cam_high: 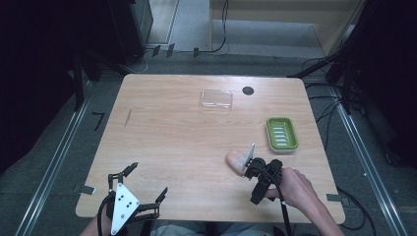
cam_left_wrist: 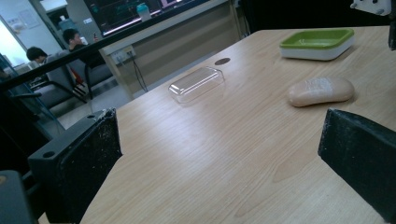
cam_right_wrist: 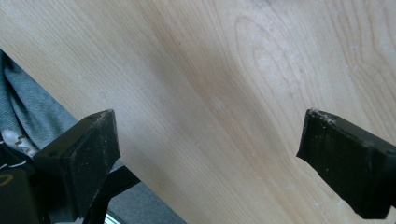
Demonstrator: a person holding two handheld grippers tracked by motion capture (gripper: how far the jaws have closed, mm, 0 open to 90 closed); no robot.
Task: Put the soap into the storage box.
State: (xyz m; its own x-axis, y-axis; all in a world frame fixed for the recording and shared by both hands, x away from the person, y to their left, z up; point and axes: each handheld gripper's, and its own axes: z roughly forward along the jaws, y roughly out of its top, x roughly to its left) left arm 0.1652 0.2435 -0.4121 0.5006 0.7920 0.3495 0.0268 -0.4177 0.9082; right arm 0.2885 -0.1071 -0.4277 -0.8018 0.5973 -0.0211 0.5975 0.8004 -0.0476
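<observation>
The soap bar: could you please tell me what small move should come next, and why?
Probably swing the right gripper onto the soap bar: its jaws stand open over bare table, the soap lies just beside them, outside the green dish.

Lower left of the high view: my left tool (cam_high: 146,183) is a black frame topped by a grey three-cornered plate (cam_high: 122,207) with dark screw dots. Lower right: my right tool (cam_high: 249,167) is black, with a black cable (cam_high: 284,212) trailing to the bottom edge. In both gripper views the jaws are blunt black blocks with scuffed, dusty edges.
</observation>
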